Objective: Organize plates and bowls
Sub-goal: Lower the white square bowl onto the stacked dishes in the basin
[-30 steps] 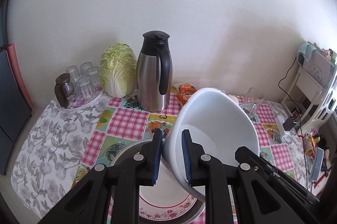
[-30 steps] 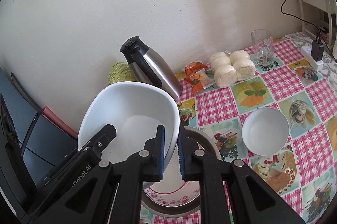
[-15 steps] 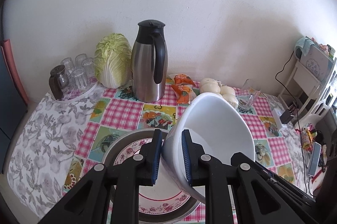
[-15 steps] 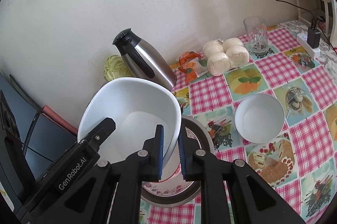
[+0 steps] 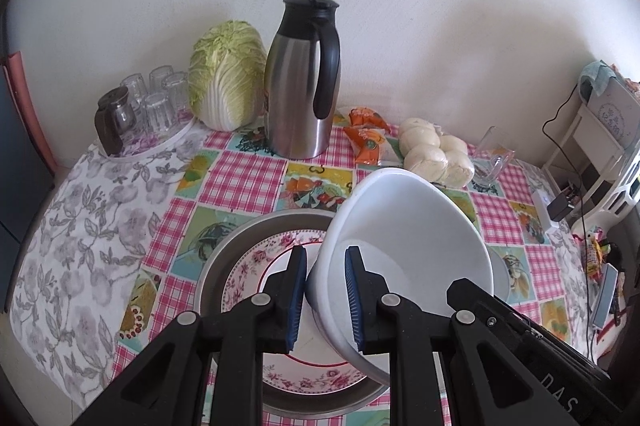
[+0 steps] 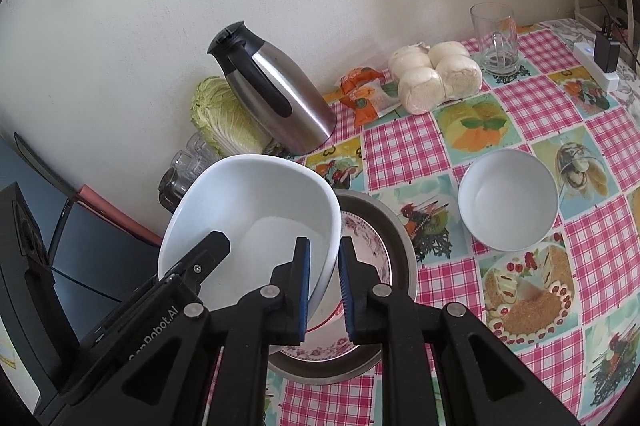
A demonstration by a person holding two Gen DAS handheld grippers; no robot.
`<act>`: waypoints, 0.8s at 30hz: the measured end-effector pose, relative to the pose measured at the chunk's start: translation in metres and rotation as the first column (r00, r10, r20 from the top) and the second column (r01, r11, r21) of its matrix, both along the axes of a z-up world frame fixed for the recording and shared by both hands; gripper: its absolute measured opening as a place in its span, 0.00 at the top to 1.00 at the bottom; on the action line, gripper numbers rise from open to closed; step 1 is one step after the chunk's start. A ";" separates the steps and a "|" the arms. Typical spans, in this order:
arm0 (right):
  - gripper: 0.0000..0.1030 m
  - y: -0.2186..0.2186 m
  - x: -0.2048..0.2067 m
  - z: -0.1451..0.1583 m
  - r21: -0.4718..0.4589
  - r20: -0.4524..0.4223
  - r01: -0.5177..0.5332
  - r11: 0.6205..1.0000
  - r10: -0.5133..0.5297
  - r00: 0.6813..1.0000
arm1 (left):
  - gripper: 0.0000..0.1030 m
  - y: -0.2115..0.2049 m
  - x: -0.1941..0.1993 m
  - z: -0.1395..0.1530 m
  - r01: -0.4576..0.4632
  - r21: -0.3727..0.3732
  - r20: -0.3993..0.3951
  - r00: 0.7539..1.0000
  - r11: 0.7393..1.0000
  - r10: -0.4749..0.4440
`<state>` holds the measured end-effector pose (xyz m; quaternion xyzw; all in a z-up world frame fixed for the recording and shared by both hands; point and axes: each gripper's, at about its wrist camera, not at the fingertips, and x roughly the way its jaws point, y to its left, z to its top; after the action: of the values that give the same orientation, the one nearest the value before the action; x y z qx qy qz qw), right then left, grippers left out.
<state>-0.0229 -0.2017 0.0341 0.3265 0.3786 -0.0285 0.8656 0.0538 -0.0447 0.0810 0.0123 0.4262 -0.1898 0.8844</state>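
A large white bowl [image 5: 416,238] [image 6: 260,210] hangs tilted just above a floral plate [image 5: 256,266] [image 6: 364,246] that lies in a round metal tray [image 5: 224,250] [image 6: 396,238]. My left gripper [image 5: 326,296] is shut on the bowl's left rim, one pad inside and one outside. On the opposite rim my right gripper [image 6: 324,286] is shut too. A smaller white bowl [image 6: 508,198] sits on the checked tablecloth to the right of the tray; its edge [image 5: 502,272] peeks out behind the big bowl.
Along the wall stand a steel thermos jug [image 5: 304,78], a cabbage [image 5: 226,74], upturned glasses on a tray [image 5: 148,102], orange snack packets [image 5: 366,138], bagged white buns [image 5: 434,154] and a glass mug [image 6: 496,38]. A power strip [image 6: 596,64] lies at the table's right edge.
Both grippers have come down with the large bowl, which now hangs lower over the floral plate. More of the tabletop shows in both views.
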 end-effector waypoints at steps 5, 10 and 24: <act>0.84 0.005 0.007 -0.010 0.009 -0.035 -0.011 1.000 0.012 0.999 | 0.75 0.004 0.006 -0.009 -0.006 0.007 -0.031 1.000 1.000 0.007; 0.84 0.011 0.013 -0.016 0.006 -0.062 -0.019 1.000 0.019 0.998 | 0.73 0.006 0.012 -0.019 -0.009 0.029 -0.056 0.998 1.000 0.011; 0.82 0.015 0.024 -0.032 0.022 -0.114 -0.027 0.999 0.029 0.993 | 0.72 0.010 0.025 -0.042 -0.017 0.043 -0.123 0.992 0.999 0.022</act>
<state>0.0007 -0.1866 0.0019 0.3279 0.4322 -0.0309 0.8394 0.0787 -0.0345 0.0392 0.0149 0.4840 -0.1725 0.8578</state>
